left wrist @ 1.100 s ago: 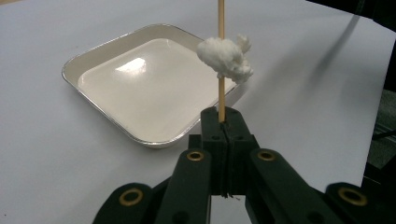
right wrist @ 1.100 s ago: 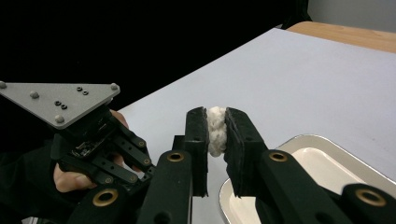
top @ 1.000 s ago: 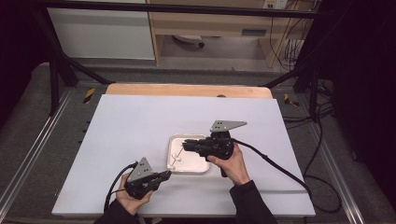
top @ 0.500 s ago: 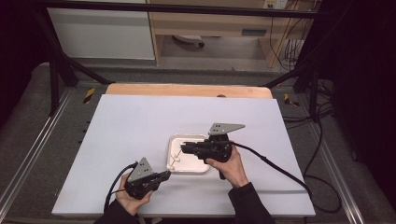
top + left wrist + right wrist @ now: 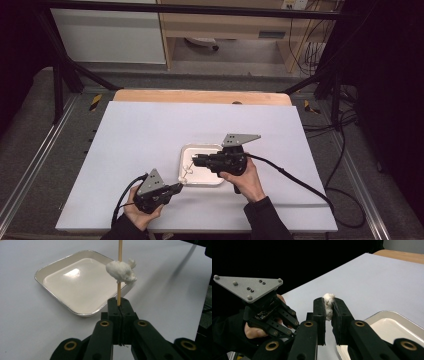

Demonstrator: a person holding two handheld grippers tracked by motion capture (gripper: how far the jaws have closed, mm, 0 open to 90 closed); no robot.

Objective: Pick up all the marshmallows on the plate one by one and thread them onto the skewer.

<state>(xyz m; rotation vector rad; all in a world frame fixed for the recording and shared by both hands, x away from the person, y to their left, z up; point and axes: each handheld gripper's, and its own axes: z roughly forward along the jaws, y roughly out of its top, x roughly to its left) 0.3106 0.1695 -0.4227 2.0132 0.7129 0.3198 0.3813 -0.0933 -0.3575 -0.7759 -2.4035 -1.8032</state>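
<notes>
Tray is the reference here: shallow white one with a silvery rim, sitting on the white table.

Left gripper sits just off the tray's near-left corner, jaws pointing toward it. From its own view the jaws are fully closed, clamped on the bottom end of a thin wooden stick. The stick runs straight up out of the jaw tips and out of the top of that view. A wad of white cotton-like stuff is skewered partway up the stick, well clear of the jaw tips and not touching them. In that view the wad hangs over the tray's right-hand edge.

Right gripper is over the tray, body above its right half, jaws pointing left across it. Jaws are nearly closed, with a narrow gap left, and a white fluffy tuft is pinched between the pads up near the tips; a bit pokes out above them. From the high view, white wisps show over the tray's left part, between the two grippers' tips. I can't tell from there whether the pinched tuft is the same wad that is on the stick or a separate piece.

Right gripper view has the tray's rim at lower right and the left hand with its gripper off to the left, beyond the tray's corner.
</notes>
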